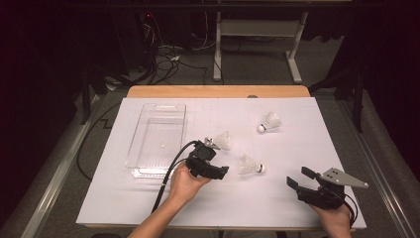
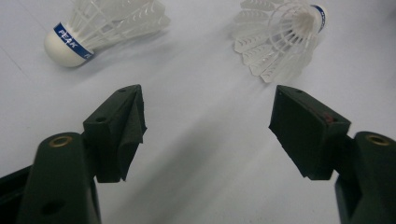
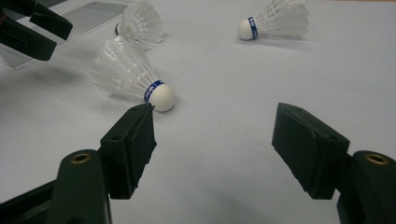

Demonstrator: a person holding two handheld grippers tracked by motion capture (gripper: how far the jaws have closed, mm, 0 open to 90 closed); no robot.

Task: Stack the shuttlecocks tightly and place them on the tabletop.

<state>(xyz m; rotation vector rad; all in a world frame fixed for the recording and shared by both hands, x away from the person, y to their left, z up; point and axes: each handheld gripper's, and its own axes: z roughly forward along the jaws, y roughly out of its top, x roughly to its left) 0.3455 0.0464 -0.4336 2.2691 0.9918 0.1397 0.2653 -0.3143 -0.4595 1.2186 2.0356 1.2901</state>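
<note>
Lying on the white table point(image 1: 148, 198): three shuttlecocks, none gripped. Nearest shuttlecock point(image 1: 250, 165) between the two grippers, cork pointing right; second shuttlecock point(image 1: 220, 141) just beyond the left gripper point(image 1: 214, 157) (jaws wide, empty). Far shuttlecock point(image 1: 270, 122) well apart. Right gripper point(image 1: 297, 179) also spread wide, holding nothing. Clear tray point(image 1: 148, 148) at left.

A clear tray point(image 1: 157, 136) lies lengthwise on the left part of the white sheet point(image 1: 277, 198) covering the bench point(image 1: 218, 91) — wood shows only along the far edge. Beyond, on the floor — tangled cables point(image 1: 166, 57) and a white frame point(image 1: 257, 29).
</note>
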